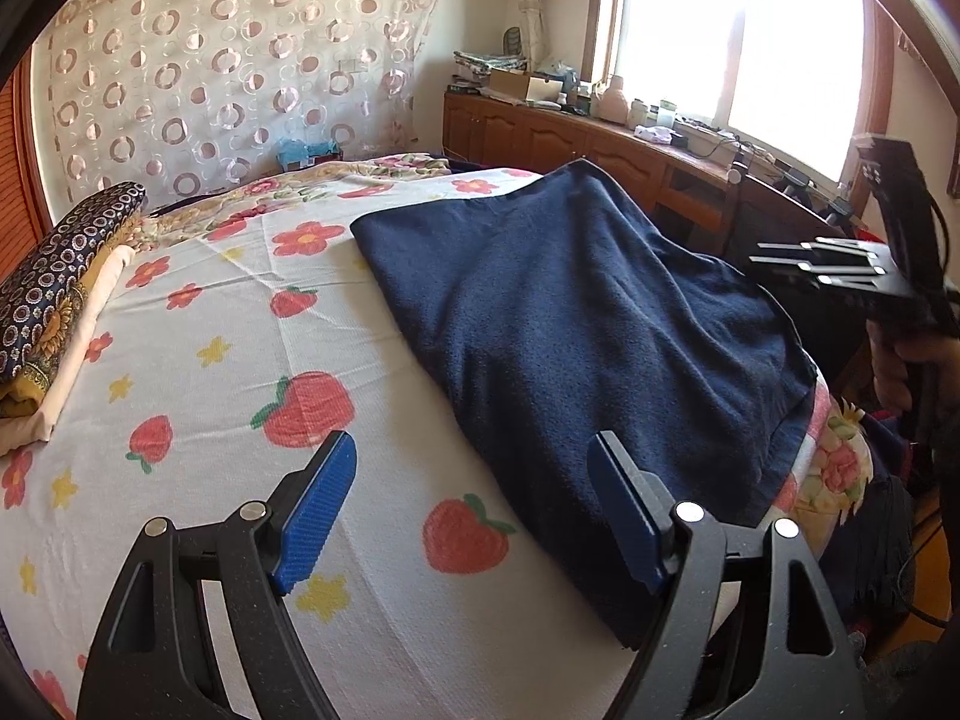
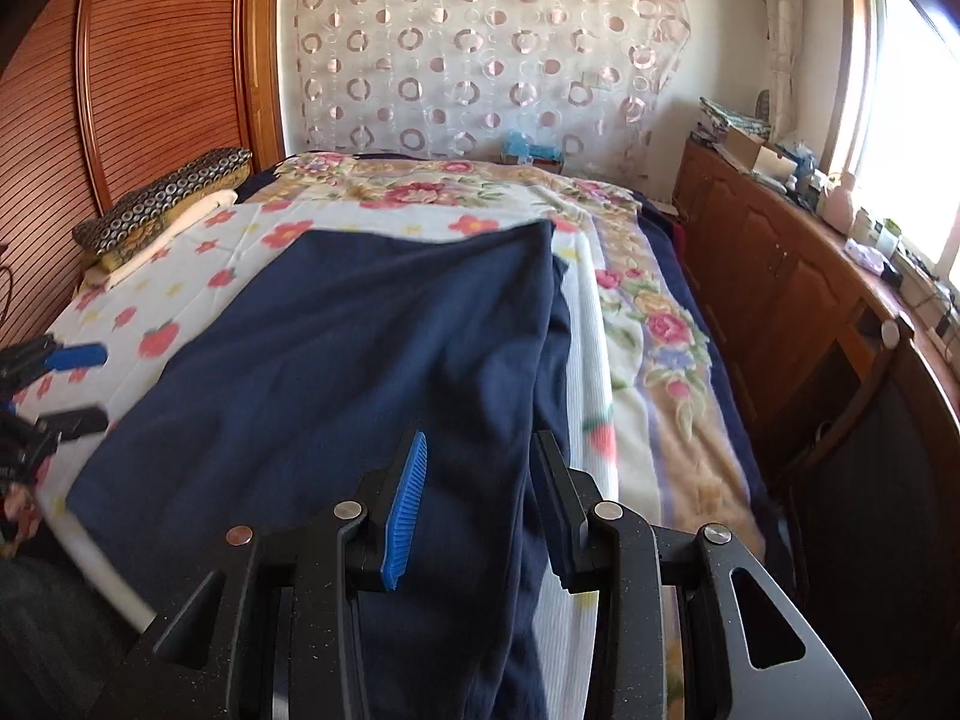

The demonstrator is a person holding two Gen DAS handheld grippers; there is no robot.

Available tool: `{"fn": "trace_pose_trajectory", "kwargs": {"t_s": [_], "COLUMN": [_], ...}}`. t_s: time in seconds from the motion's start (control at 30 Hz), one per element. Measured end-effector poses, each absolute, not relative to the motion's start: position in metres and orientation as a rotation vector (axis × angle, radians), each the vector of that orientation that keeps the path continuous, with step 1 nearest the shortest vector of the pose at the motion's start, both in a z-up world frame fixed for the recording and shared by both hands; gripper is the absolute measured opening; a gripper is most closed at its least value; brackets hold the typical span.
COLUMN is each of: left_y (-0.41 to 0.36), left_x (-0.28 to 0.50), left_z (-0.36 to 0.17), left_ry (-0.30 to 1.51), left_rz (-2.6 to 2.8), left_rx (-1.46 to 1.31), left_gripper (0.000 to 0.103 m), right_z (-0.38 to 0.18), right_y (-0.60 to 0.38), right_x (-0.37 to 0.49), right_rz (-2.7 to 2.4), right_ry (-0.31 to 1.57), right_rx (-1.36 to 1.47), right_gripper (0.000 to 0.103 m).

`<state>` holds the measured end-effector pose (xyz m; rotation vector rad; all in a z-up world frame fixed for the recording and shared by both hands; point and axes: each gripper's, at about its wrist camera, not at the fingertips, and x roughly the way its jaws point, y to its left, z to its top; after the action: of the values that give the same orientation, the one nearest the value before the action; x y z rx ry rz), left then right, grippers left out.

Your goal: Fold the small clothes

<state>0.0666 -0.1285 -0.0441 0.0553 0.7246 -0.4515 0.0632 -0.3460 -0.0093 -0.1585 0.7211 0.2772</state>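
- Left gripper [image 1: 471,495]: jaws wide apart, holding nothing, above strawberry sheet [image 1: 198,360].
- Right gripper [image 2: 480,501]: jaws part open, navy cloth [image 2: 360,348] edge between them; grip unclear.

In the right wrist view, the near end of the navy garment [image 2: 360,360] runs under the right gripper [image 2: 480,498] and off the bottom edge, so whether the half-parted jaws touch the cloth cannot be told. At the left edge the left gripper [image 2: 72,384] is blurred and cut off. In the left wrist view, the window [image 1: 738,42] at upper right is blown out white, and the small objects on the wooden cabinet [image 1: 540,132] below it are too small to identify.
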Motion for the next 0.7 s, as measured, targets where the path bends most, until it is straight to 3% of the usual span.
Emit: {"fn": "trace_pose_trajectory", "kwargs": {"t_s": [0.43,0.57,0.7], "left_y": [-0.14,-0.141,-0.141], "left_x": [0.064,0.063,0.063], "left_z": [-0.049,-0.049,-0.049], "left_ry": [0.749,0.75,0.749], "left_rz": [-0.472,-0.475,-0.481], "left_rx": [0.079,0.078,0.074], "left_gripper": [0.08,0.08,0.08], "right_z": [-0.025,-0.025,-0.024], "right_y": [-0.36,-0.361,-0.363], "right_x": [0.032,0.031,0.028], "right_rz": [0.274,0.286,0.301], "right_ry": [0.8,0.811,0.831], "right_rx": [-0.102,-0.098,-0.091], "right_gripper": [0.037,0.028,0.028]}}
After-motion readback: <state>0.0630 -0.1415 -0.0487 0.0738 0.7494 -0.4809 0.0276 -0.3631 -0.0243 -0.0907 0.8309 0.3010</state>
